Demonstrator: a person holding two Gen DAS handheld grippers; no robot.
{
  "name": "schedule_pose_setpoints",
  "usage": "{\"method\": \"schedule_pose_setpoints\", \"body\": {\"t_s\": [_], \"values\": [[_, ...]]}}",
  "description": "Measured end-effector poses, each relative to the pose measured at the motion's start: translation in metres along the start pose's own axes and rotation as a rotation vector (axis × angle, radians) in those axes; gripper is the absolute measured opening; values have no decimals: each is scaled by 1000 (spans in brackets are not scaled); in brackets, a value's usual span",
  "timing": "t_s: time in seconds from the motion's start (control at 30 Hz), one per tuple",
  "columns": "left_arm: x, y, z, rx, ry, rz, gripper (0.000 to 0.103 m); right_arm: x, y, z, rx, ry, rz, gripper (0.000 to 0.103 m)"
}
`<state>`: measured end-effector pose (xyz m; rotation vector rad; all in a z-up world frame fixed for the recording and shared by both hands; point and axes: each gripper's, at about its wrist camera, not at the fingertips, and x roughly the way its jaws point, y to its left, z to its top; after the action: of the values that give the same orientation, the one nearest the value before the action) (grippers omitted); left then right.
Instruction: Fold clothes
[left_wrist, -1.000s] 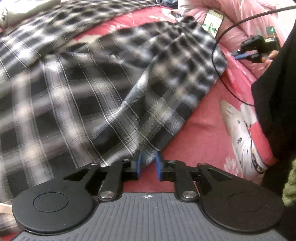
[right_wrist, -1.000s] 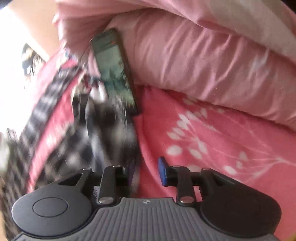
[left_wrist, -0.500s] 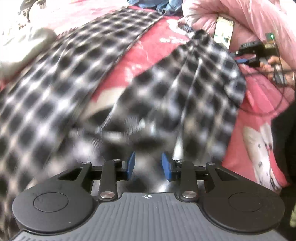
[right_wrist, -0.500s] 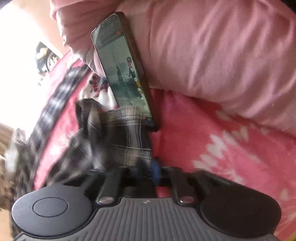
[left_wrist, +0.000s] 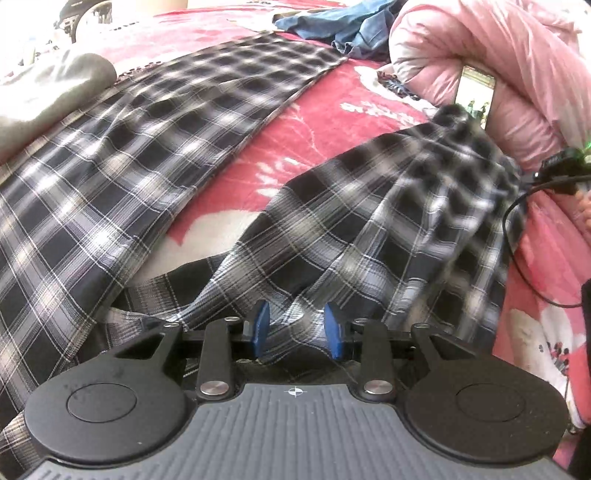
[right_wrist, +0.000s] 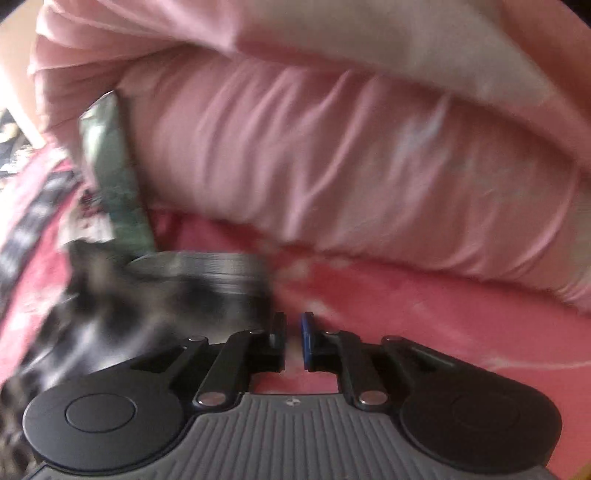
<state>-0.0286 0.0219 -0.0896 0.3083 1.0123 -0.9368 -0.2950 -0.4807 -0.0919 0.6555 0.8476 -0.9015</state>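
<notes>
Black-and-white plaid trousers (left_wrist: 388, 206) lie spread on the red floral bed sheet (left_wrist: 325, 122), with one leg running to the far left (left_wrist: 147, 155). In the left wrist view my left gripper (left_wrist: 297, 330) sits low where the legs meet. A ridge of plaid cloth lies between its blue pads (left_wrist: 260, 328), which stand apart and do not visibly pinch it. In the right wrist view my right gripper (right_wrist: 294, 334) is opening, with only pink sheet in its narrow gap. The blurred plaid leg end (right_wrist: 147, 295) lies just left of its fingers.
A phone (right_wrist: 114, 184) leans against the pink duvet (right_wrist: 332, 166) behind the leg end, seen from the left too as the phone (left_wrist: 474, 92). A blue garment (left_wrist: 343, 26) lies far back and a grey one (left_wrist: 48, 92) at the left. A black cable (left_wrist: 517, 236) hangs at the right.
My left gripper slid from the cloth's edge onto the trousers and its pads widened. My right gripper closed on the leg end, then let go; the cloth now lies to its left.
</notes>
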Motion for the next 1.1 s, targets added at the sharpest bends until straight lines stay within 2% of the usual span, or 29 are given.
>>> {"method": "schedule_pose_setpoints", "body": {"t_s": [0.07,0.1,0.17,0.23,0.3,0.37,0.43,0.53,0.63,0.77,0.83,0.9,0.97,1.03,1.07,1.1], "values": [[0,3,-1,-3,-4,10,32,-15,5,3,-90,-64,-71,20],[-2,4,-2,-10,-6,11,32,-23,8,4,-135,-96,-106,20],[-3,6,-3,-16,-13,16,32,-43,26,7,-266,-146,-57,20],[-6,6,-5,-15,-20,16,32,-56,57,8,-401,-169,60,20],[-8,4,-7,6,-26,9,33,-65,88,7,-531,-180,178,27],[-9,2,-10,42,-25,13,34,-67,132,-2,-737,-153,317,30],[-10,-3,-14,96,-17,29,34,-69,171,-25,-994,-124,448,30],[-15,-9,-22,165,-16,53,34,-72,224,-64,-1356,-75,588,30],[-19,-6,-26,150,-19,72,34,-74,258,-104,-1603,-54,712,30],[-23,0,-26,130,-27,97,34,-67,286,-137,-1757,-17,813,30],[-24,0,-26,151,-28,103,34,-64,295,-150,-1812,-2,856,30],[-18,-3,-26,184,-29,115,34,-63,299,-165,-1891,12,868,30],[-10,-6,-25,221,-28,131,34,-56,304,-178,-1955,13,843,30],[-3,-10,-25,263,-35,143,34,-54,306,-181,-1964,11,836,17],[0,-11,-24,283,-34,147,34,-58,306,-181,-1968,4,829,3],[1,-12,-23,291,-32,149,34,-63,305,-179,-1972,-23,825,3]]}}
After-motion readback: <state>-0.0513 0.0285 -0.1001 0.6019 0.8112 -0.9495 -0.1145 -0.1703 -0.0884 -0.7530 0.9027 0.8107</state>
